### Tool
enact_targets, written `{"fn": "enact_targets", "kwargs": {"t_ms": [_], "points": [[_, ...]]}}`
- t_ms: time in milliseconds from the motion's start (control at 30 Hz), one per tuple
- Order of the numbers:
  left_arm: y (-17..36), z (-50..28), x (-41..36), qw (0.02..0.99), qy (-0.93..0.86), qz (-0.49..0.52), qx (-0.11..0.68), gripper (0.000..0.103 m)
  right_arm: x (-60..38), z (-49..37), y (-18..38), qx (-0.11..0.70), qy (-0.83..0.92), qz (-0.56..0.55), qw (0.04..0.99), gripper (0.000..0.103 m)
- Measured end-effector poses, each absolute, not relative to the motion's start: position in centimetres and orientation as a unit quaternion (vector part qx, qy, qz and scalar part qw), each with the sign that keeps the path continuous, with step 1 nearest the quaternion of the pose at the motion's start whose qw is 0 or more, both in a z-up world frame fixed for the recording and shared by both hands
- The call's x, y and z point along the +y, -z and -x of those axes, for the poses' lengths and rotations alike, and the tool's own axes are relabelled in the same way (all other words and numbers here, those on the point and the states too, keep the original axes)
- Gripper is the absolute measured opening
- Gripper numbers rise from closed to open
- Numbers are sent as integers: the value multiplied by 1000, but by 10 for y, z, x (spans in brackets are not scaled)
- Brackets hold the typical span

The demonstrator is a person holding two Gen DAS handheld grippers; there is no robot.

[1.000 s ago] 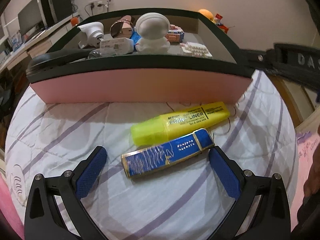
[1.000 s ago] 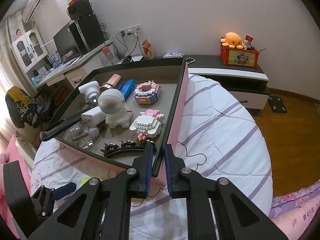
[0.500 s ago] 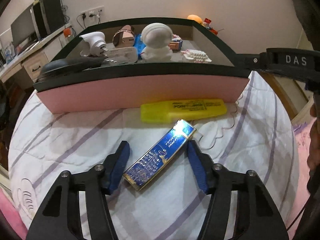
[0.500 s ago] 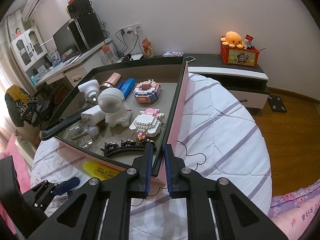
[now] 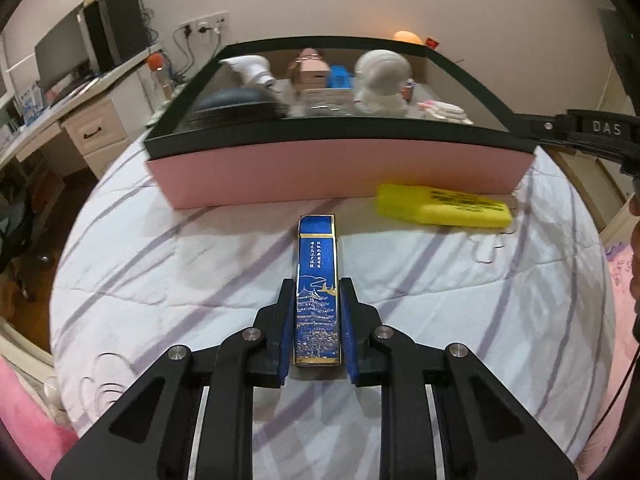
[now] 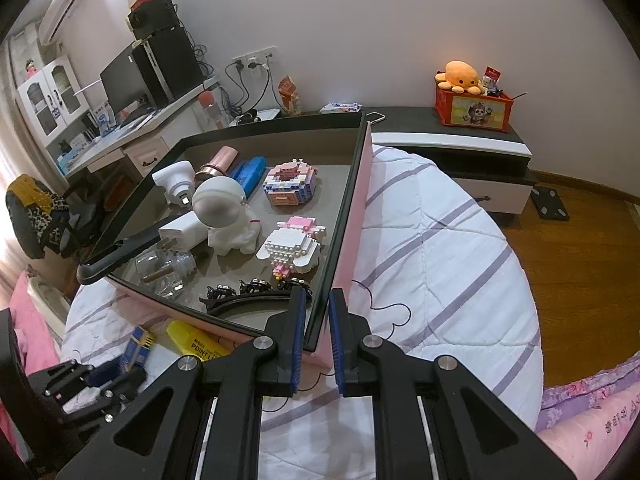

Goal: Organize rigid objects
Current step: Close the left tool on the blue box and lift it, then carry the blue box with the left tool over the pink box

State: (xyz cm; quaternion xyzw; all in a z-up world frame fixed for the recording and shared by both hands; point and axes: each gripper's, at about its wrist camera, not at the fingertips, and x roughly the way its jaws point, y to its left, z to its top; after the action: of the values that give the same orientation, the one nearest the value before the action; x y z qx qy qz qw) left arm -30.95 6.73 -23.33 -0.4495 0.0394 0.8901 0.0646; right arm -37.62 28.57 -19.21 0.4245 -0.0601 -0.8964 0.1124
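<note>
Two handheld grippers work over a round bed [image 5: 168,276] covered in white bedding with lilac stripes. Lying on it is a shallow rectangular box [image 5: 340,176] with pink outer walls and a black rim, already holding a white astronaut figurine [image 6: 226,216], brick-built toy models, white chargers and other small items.

From the left wrist view, the left gripper [image 5: 316,324] has its jaws closing around a slim blue rectangular case with gold tower artwork [image 5: 317,292]. The case lies on the bedding just in front of the box's near wall, pointing straight away from the camera, and the blue pads sit against its two long sides. A yellow plastic highlighter [image 5: 442,206] lies just beside it to the right, against the box wall.

The right gripper [image 6: 318,320] has its jaws clamped narrowly on the near corner of the box's wall, steadying it.

To do this pick well, the squeeze should finish evenly on the long sides before lifting, then raise the case clear of the rim and set it into a bare patch of the box floor.
</note>
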Motion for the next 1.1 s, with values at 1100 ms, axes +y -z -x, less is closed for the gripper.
{"fn": "enact_targets", "kwargs": {"t_ms": [1100], "points": [[141, 322, 43, 94, -925, 363, 65, 20, 283, 375, 192, -51, 899, -423, 104, 12]]}}
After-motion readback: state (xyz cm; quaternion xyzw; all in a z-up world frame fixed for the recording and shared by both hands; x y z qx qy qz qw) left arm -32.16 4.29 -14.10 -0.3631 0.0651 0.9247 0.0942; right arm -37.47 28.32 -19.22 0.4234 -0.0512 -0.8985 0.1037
